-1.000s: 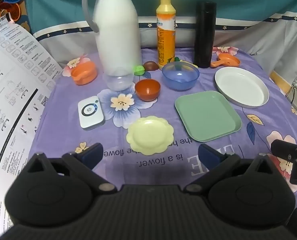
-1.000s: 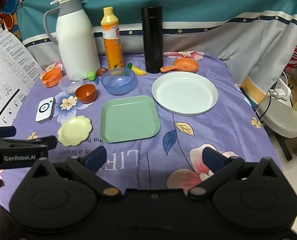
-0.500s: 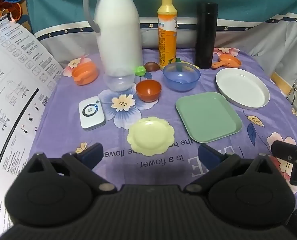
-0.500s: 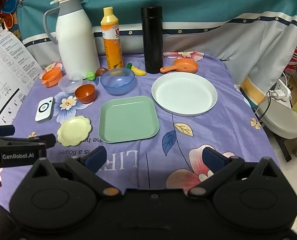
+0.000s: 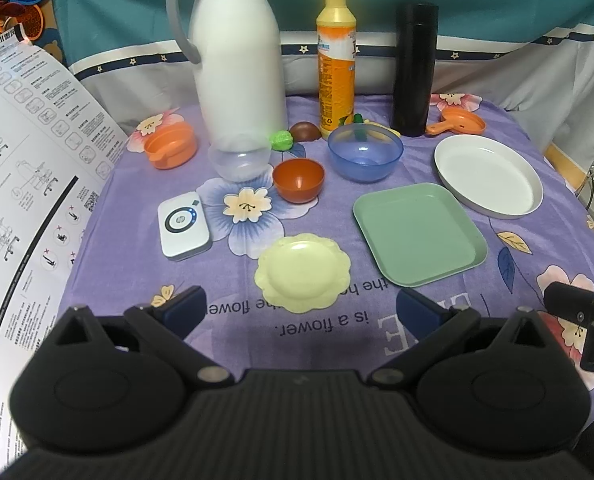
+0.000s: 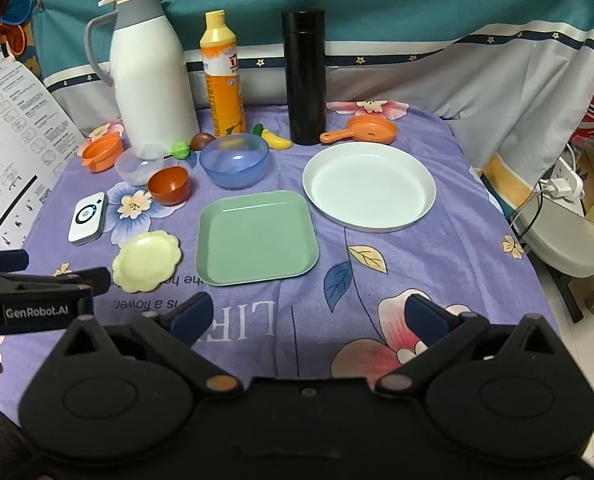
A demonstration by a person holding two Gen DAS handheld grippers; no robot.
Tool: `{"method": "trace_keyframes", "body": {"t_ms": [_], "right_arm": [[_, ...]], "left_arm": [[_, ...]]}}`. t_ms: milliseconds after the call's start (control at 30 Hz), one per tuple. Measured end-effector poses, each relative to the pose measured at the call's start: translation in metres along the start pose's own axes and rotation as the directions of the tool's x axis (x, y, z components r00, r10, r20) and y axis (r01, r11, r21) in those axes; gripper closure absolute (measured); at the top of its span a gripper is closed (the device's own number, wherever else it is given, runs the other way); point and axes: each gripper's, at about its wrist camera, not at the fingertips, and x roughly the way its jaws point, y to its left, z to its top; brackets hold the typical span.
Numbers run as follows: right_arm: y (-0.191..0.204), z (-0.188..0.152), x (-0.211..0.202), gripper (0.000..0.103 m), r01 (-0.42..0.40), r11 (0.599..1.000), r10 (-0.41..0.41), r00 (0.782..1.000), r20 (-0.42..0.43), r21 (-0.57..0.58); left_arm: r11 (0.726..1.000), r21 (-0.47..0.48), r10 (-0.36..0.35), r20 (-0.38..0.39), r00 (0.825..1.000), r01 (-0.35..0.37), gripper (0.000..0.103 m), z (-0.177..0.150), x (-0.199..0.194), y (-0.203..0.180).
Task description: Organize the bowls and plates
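Observation:
On the purple flowered cloth lie a scalloped yellow plate (image 5: 303, 272), a square green plate (image 5: 419, 234) and a round white plate (image 5: 489, 176). Behind them stand a red-brown bowl (image 5: 298, 180), a blue bowl (image 5: 365, 152) and a clear bowl (image 5: 239, 158). The same items show in the right wrist view: yellow plate (image 6: 147, 260), green plate (image 6: 257, 238), white plate (image 6: 369, 186). My left gripper (image 5: 301, 310) is open and empty, just short of the yellow plate. My right gripper (image 6: 309, 314) is open and empty, near the table's front edge below the green plate.
A white thermos jug (image 5: 237, 56), an orange bottle (image 5: 335, 64) and a black flask (image 5: 413, 68) stand at the back. A toy orange pot (image 5: 171, 146), toy pan (image 5: 459, 124), toy fruits and a white device (image 5: 183, 224) lie around. A printed sheet (image 5: 21, 168) hangs at left.
The left gripper has crept slightly forward toward the yellow plate. The right gripper has hardly moved. Both stay open.

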Motion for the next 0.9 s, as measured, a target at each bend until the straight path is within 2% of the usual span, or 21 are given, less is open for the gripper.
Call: {"method": "trace_keyframes", "body": {"t_ms": [900], "right_arm": [[-0.003,0.003,0.012,0.0,0.005,1.0,-0.005,0.999,-0.038,0.005]], "left_arm": [[1.0,0.003,0.0,-0.005,1.0,0.0,0.0,-0.004,0.003,0.001]]}}
